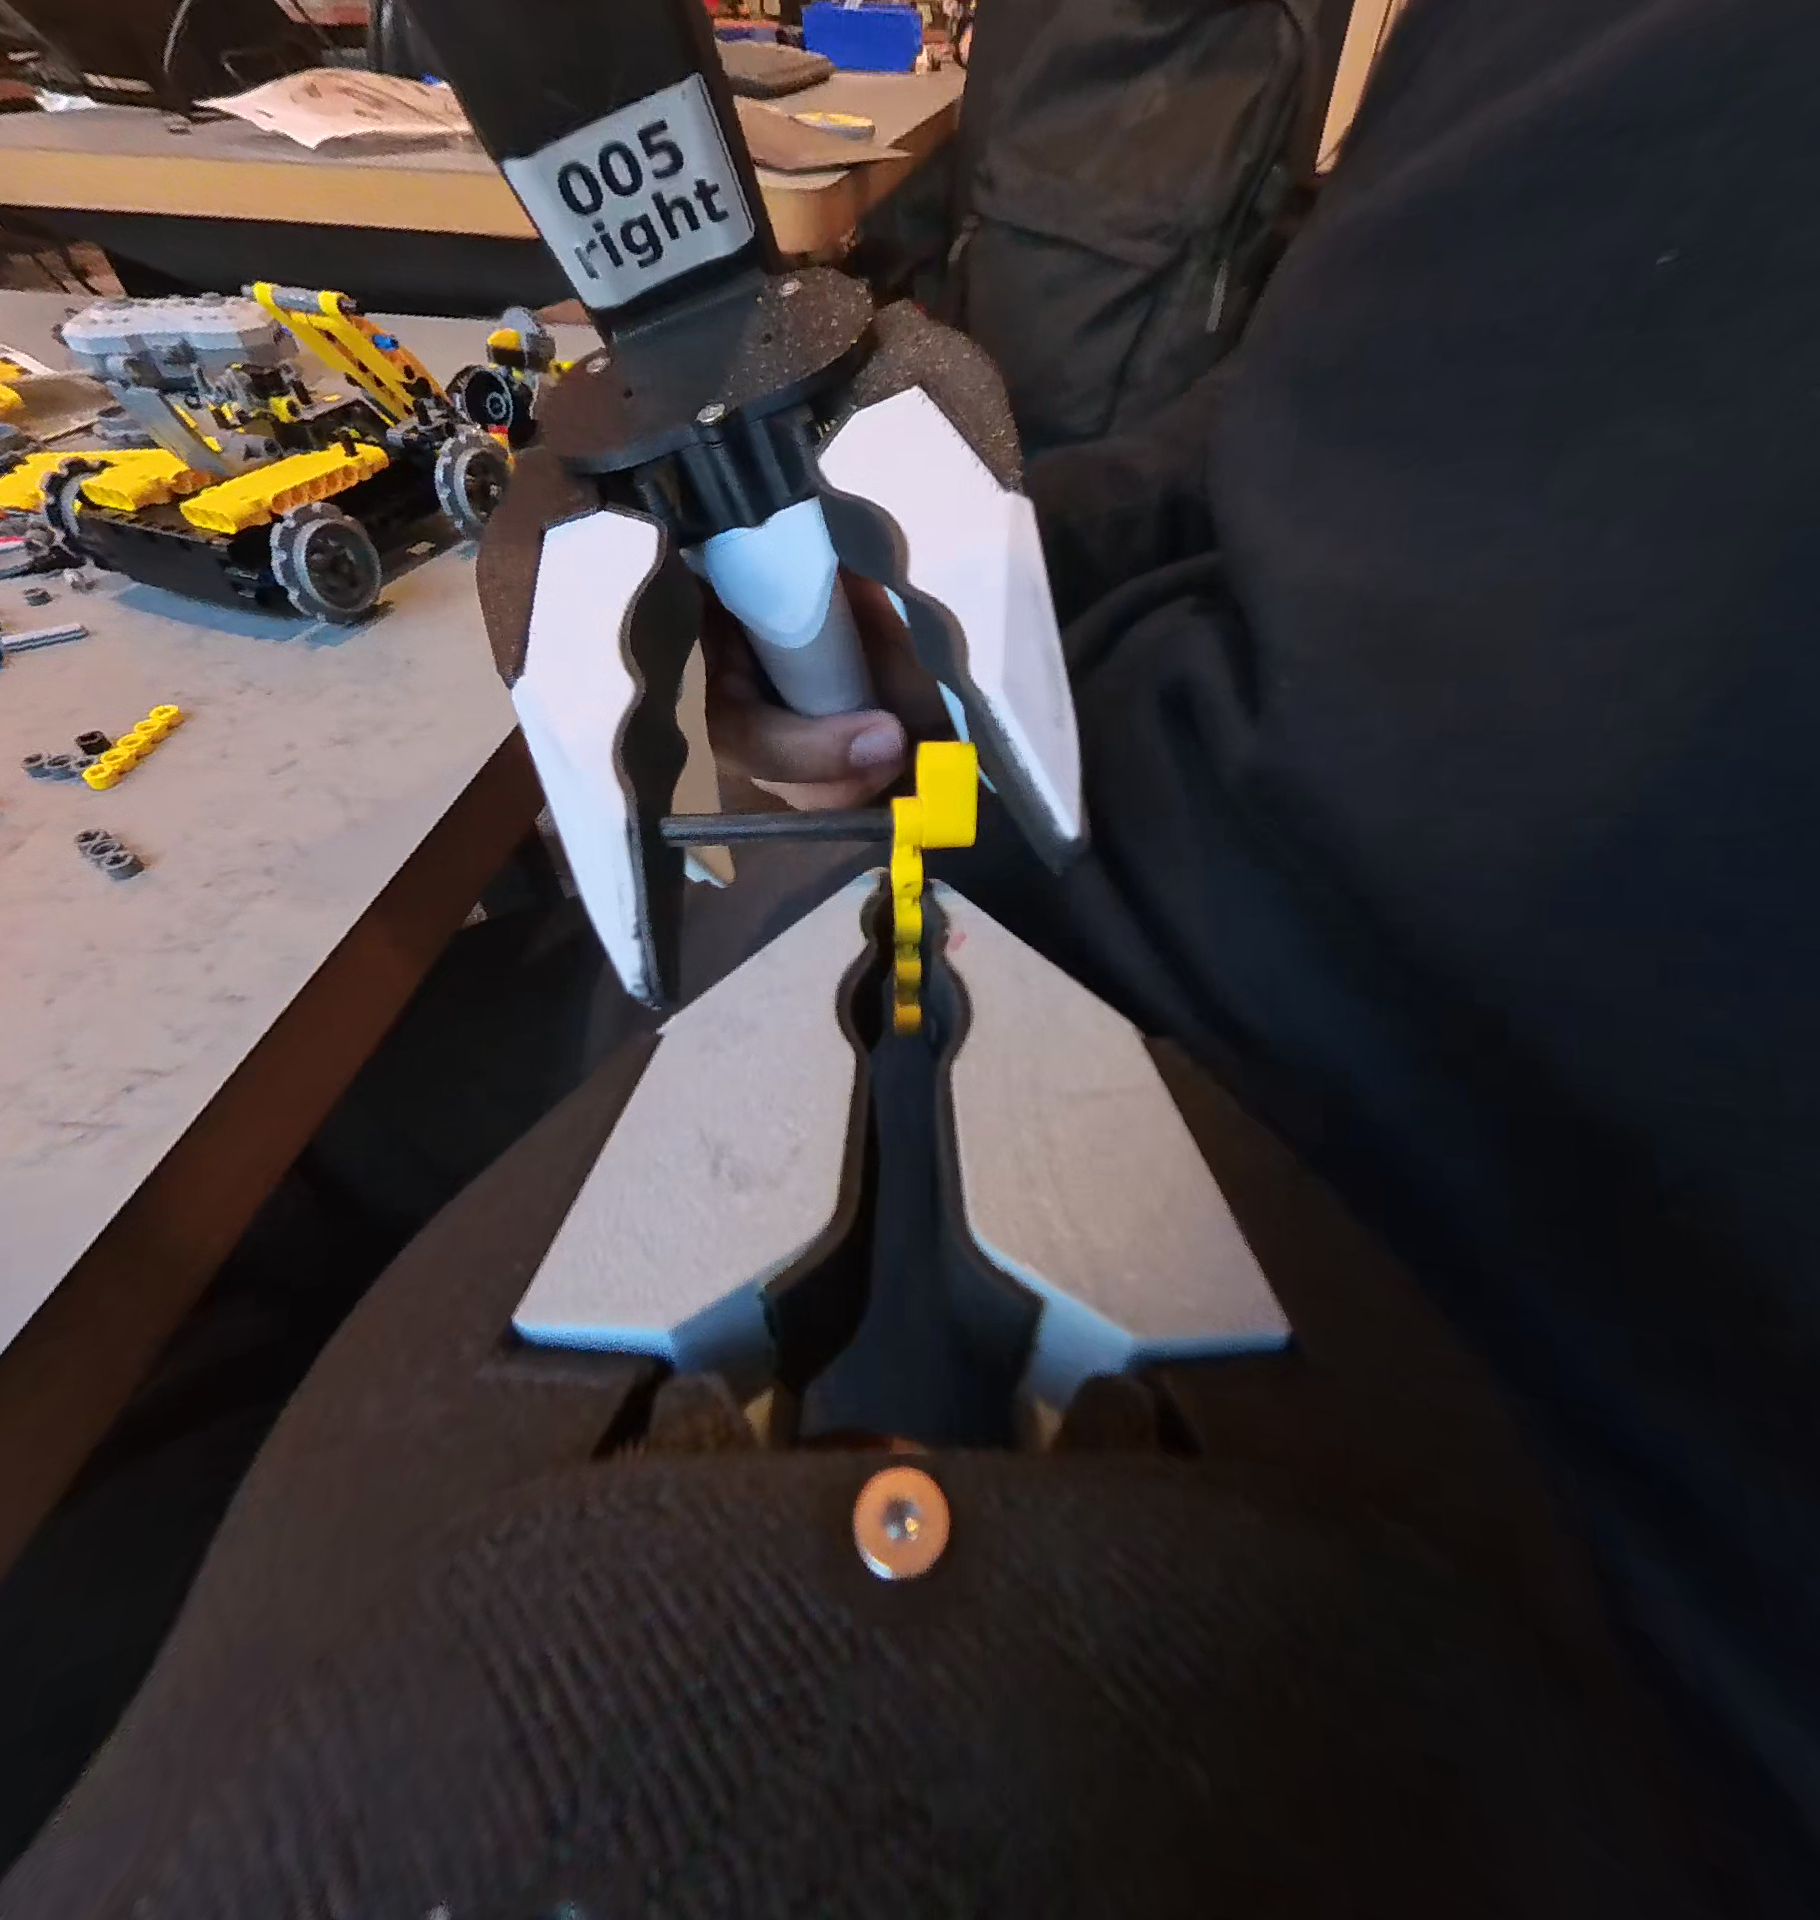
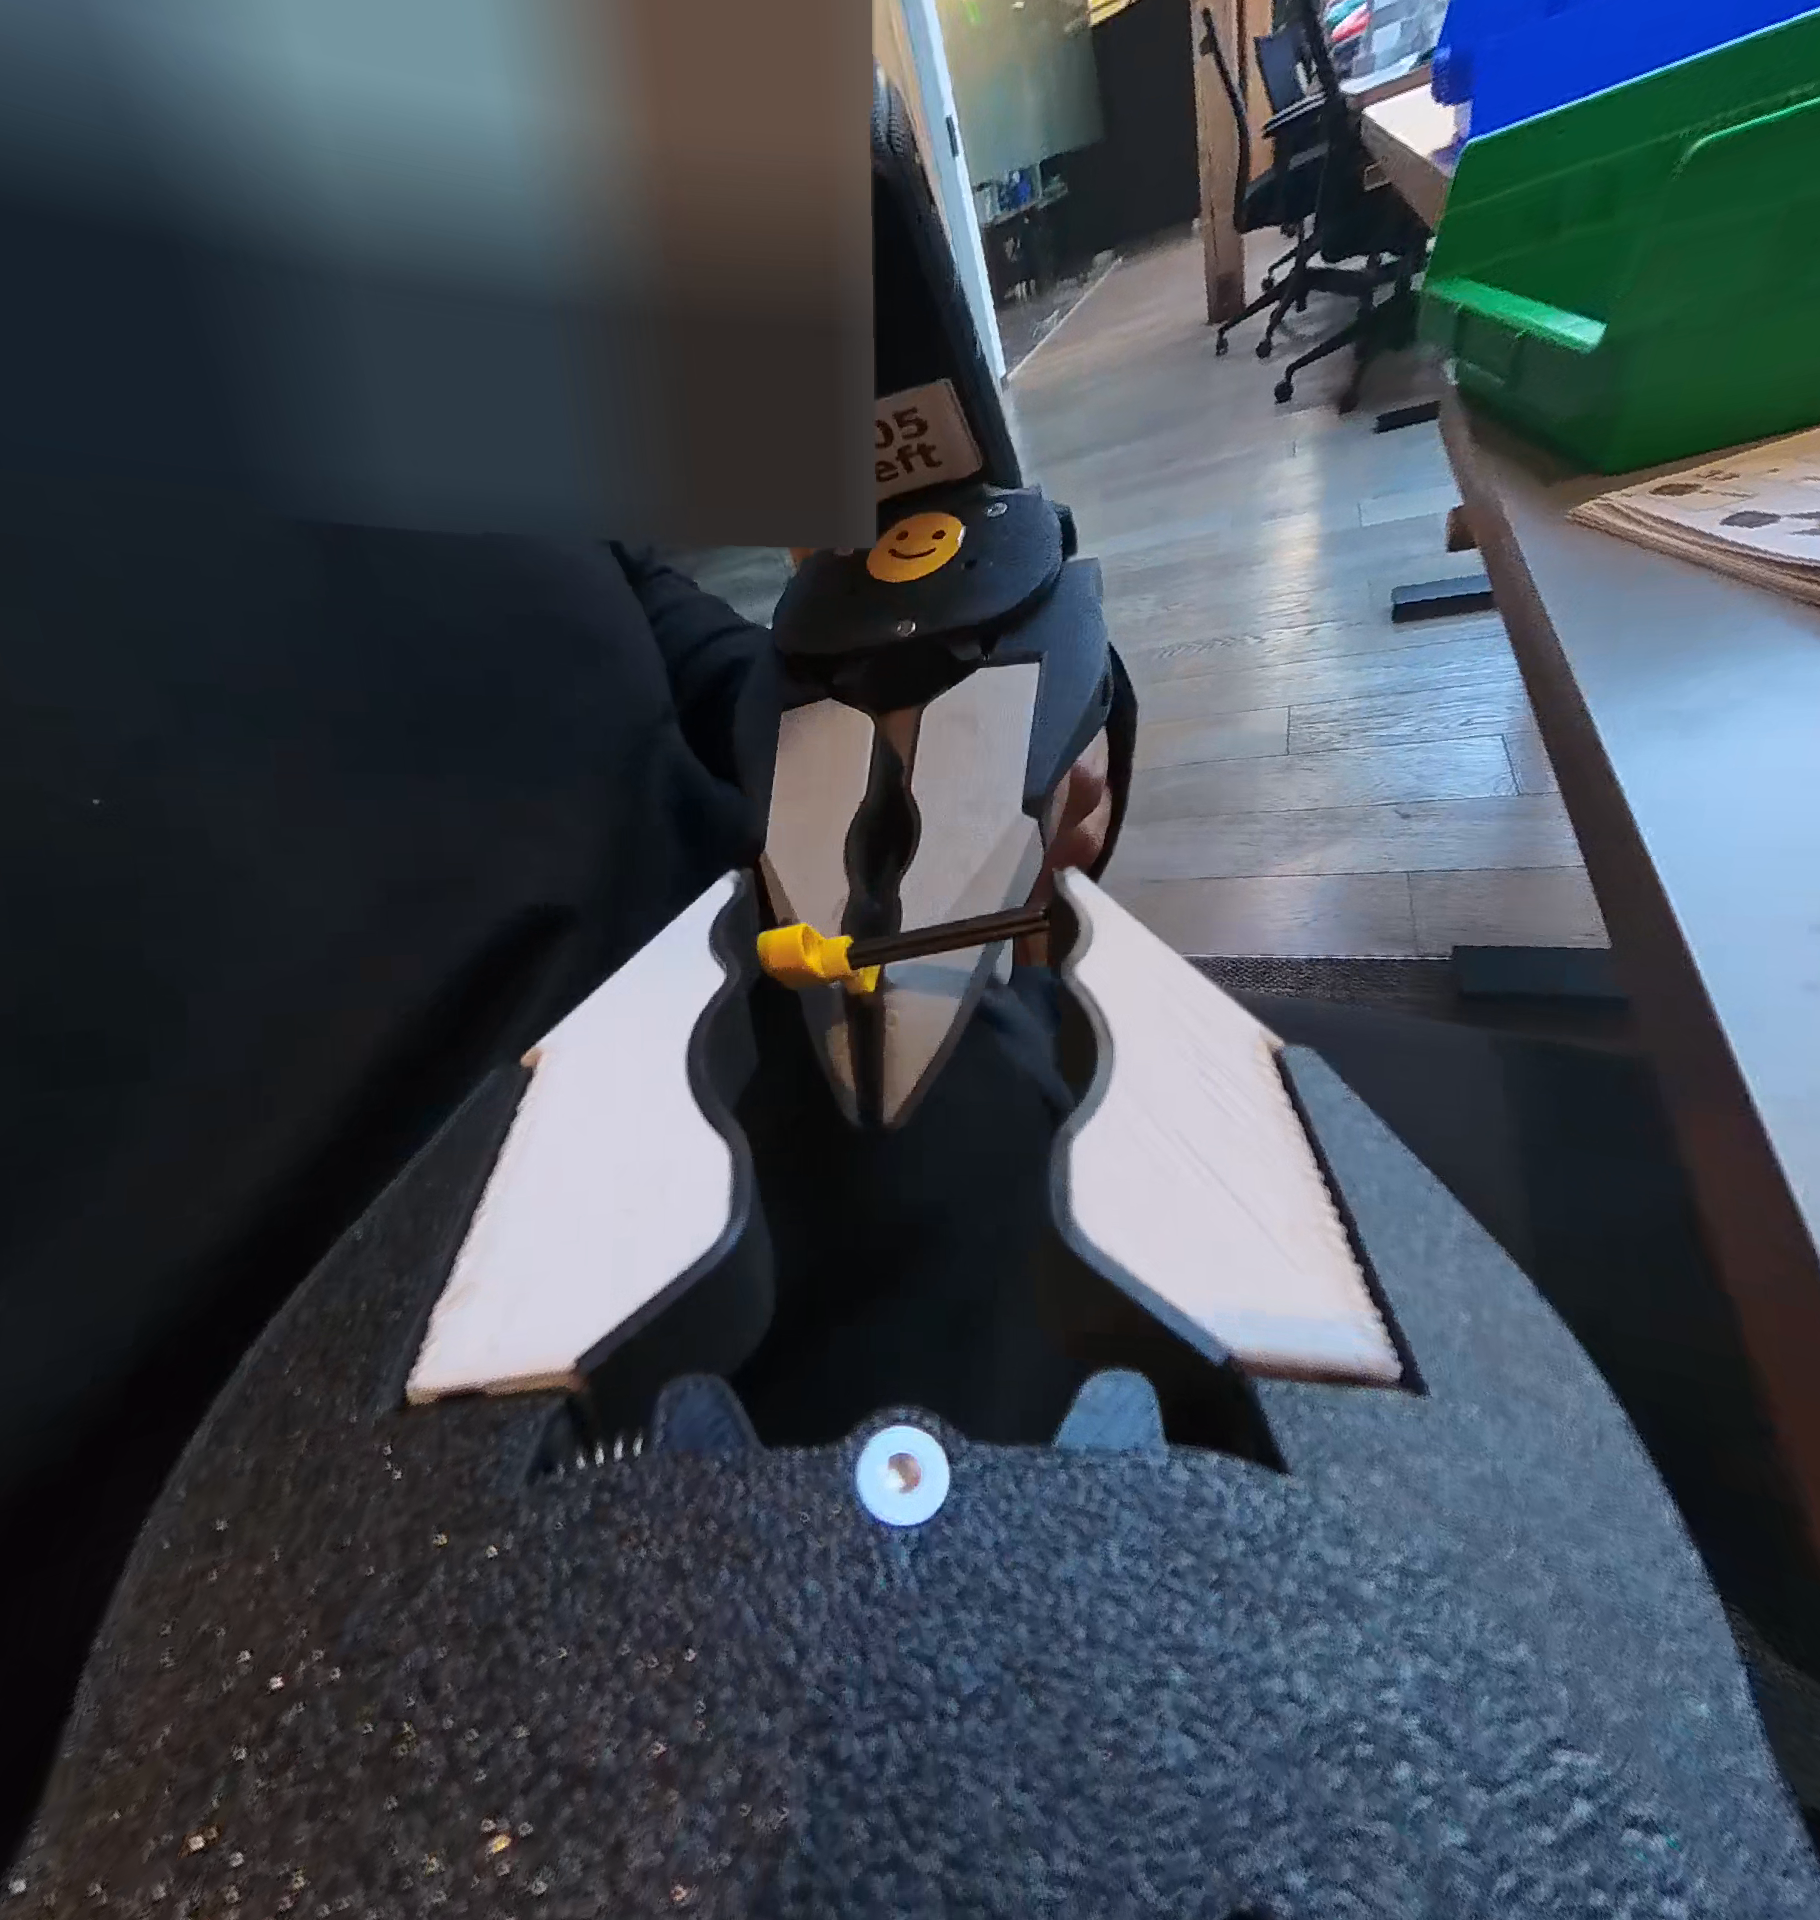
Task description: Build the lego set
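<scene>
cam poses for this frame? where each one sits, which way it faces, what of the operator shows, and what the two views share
Left wrist view: sits on the left gripper, facing the right gripper and the grey table with a yellow brick vehicle; a thumb and black sleeve show.
Right wrist view: sits on the right gripper, facing the left gripper, wood floor and green bin; dark clothing shows.
Shared: both grippers, and the yellow piece on a black axle between them.
</scene>
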`<action>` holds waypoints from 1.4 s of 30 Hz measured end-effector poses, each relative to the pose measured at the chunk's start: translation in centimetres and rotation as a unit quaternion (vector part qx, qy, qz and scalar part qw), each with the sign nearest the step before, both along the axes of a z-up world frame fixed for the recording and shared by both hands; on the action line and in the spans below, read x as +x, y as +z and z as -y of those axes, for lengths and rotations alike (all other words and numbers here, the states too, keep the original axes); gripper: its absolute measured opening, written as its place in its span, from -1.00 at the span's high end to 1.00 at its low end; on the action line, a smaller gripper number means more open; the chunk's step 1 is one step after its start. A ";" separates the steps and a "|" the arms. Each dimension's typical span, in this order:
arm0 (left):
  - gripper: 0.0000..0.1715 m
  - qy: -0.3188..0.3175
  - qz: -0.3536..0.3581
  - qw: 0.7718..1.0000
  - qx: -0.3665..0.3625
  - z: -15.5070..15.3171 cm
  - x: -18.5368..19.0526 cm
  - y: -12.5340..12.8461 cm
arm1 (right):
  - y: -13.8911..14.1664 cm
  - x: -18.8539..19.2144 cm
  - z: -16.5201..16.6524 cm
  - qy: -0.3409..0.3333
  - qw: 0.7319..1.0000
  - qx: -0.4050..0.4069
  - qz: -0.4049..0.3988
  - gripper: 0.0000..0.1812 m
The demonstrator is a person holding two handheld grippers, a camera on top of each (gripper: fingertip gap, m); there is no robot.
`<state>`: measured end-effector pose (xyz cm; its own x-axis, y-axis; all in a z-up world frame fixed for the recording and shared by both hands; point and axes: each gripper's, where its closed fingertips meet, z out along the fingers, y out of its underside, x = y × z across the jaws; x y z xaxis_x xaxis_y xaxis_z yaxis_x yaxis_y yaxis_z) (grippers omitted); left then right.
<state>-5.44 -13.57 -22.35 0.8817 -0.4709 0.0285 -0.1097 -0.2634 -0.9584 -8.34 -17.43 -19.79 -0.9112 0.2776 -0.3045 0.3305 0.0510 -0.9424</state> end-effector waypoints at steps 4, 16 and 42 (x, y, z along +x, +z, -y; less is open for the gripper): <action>0.98 0.013 -0.001 1.000 -0.005 -0.1 -0.6 -0.3 | 0.0 -0.3 -0.1 -0.018 1.000 0.017 -0.011 0.28; 0.97 -0.012 0.011 1.000 -0.014 0.2 0.4 -0.9 | -0.8 0.1 0.3 -0.022 0.993 0.093 -0.063 0.40; 0.98 0.021 0.109 0.991 -0.076 -0.9 -0.6 -2.9 | -3.2 0.6 -0.5 -0.056 0.994 0.095 -0.001 0.43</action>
